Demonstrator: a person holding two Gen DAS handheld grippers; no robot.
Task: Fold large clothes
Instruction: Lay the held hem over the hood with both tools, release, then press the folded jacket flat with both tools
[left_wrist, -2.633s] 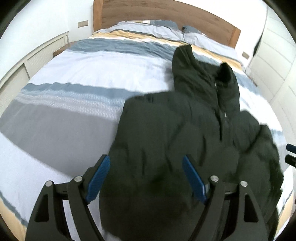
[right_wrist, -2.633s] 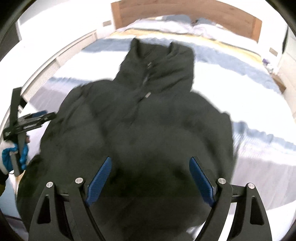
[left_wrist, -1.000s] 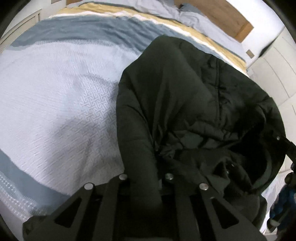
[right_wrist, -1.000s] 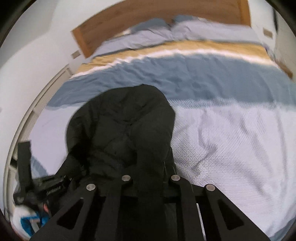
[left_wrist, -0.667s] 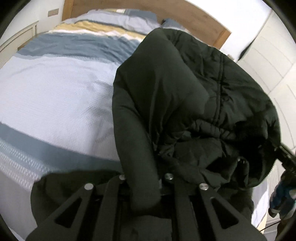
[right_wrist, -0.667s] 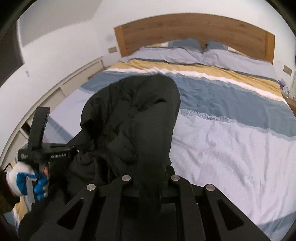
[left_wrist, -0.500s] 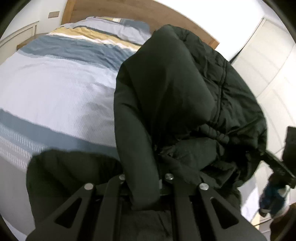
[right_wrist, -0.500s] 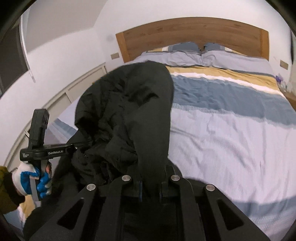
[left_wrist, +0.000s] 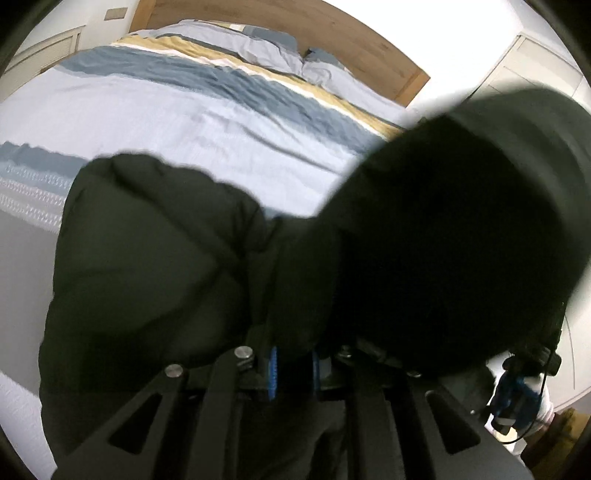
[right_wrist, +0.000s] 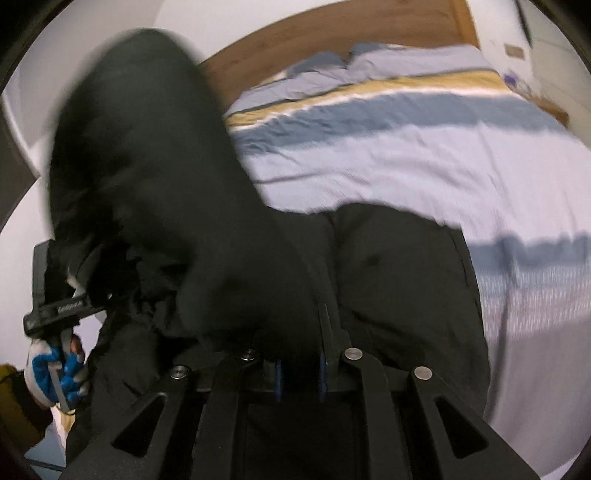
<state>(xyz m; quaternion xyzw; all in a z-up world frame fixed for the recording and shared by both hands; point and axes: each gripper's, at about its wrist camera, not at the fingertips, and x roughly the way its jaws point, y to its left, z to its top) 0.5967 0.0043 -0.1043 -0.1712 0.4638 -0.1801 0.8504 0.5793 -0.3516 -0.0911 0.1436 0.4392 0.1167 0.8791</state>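
- Left wrist view: the left gripper (left_wrist: 293, 373) sits at the bottom centre of the frame, its blue pads drawn close together and pinching a fold of the black padded jacket (left_wrist: 155, 266); the fabric runs up out of the jaws and fills most of the lower half of the frame; one rounded quilted mass bulges on the left, and a darker, blurred mass swells over the right side, reaching up to the upper right edge.
- Behind the jacket, the bed (left_wrist: 192, 122) fills the upper left; its cover shows pale, blue-grey and yellow stripes; two pillows (left_wrist: 273, 48) lie against the wooden headboard (left_wrist: 332, 33) at the top centre.
- At the lower right edge, the right gripper (left_wrist: 532, 362) shows as a dark body half hidden by the jacket, held in a blue and white gloved hand (left_wrist: 517, 398); a white cupboard door (left_wrist: 535, 55) stands at the upper right.
- Right wrist view: the right gripper (right_wrist: 301, 376) is at the bottom centre, pads nearly together and clamped on jacket fabric; the jacket (right_wrist: 399, 280) spreads across the lower middle, and a blurred lobe of it rises to the upper left.
- At the left edge, the left gripper (right_wrist: 59, 310) bites into the jacket's ragged edge; a gloved left hand (right_wrist: 55, 373) grips its handle below.
- The striped bed (right_wrist: 424, 147) lies across the upper right, with the headboard (right_wrist: 332, 40) above it.
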